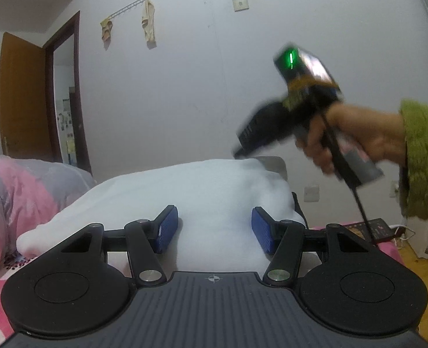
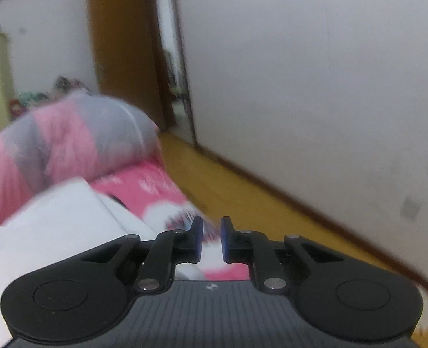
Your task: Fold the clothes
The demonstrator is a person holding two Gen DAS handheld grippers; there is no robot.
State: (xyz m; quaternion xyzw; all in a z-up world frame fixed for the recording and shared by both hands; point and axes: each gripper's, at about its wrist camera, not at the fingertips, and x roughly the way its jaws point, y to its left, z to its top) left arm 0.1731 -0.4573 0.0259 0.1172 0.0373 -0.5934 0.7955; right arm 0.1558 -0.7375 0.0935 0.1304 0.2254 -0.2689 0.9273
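A white garment (image 1: pixel 214 191) lies in a thick, soft heap on the pink bed. My left gripper (image 1: pixel 214 229) is open just in front of it, blue pads wide apart with nothing between them. In the left wrist view a hand in a green sleeve holds my right gripper (image 1: pixel 243 148), blurred, above the heap's far right end. From the right wrist view the white garment (image 2: pixel 54 217) sits at the lower left. My right gripper (image 2: pixel 211 237) hangs over the bed's edge, its jaws a narrow gap apart and empty.
A pink and grey quilt (image 1: pixel 14 191) (image 2: pixel 69 139) is bunched at the left of the bed. The pink printed sheet (image 2: pixel 156 185) ends at a yellow wooden floor (image 2: pixel 243 197). A dark flat device (image 1: pixel 370 229) lies at the bed's right edge. A brown door (image 1: pixel 22 98) stands open.
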